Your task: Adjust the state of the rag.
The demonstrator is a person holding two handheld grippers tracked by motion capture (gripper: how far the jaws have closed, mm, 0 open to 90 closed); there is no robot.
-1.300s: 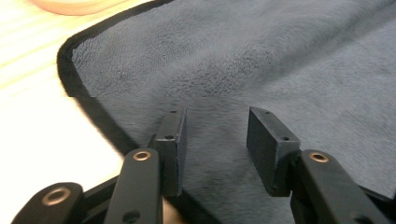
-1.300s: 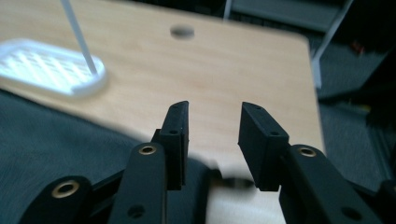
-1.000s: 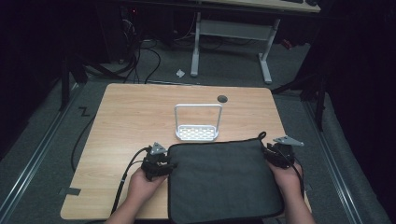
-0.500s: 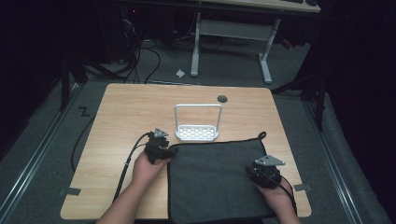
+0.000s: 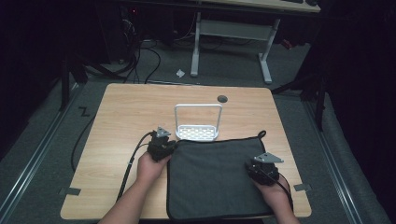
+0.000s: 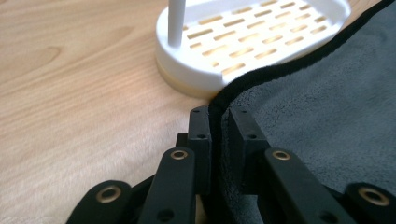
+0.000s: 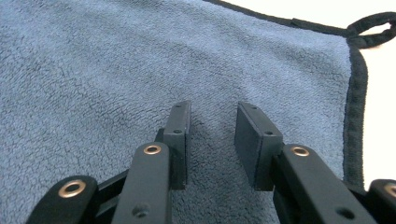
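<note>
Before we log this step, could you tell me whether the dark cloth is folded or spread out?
Spread out: the cloth lies flat in one layer on the table, its black edging visible along every side.

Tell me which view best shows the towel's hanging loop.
The high view: the loop sits whole at the far right corner of the grey towel, with the table around it. The right gripper view catches the loop closer but cut by the frame edge. The left gripper view gives the towel's black hem.

On your wooden bench [image 5: 116, 121] stands a white slotted rack [image 5: 197, 132] with an upright hoop handle, near the middle. Behind it you have a dark round grommet hole [image 5: 222, 99]; beyond, a white-legged desk frame [image 5: 231, 32] and floor cables [image 5: 144, 56].
</note>
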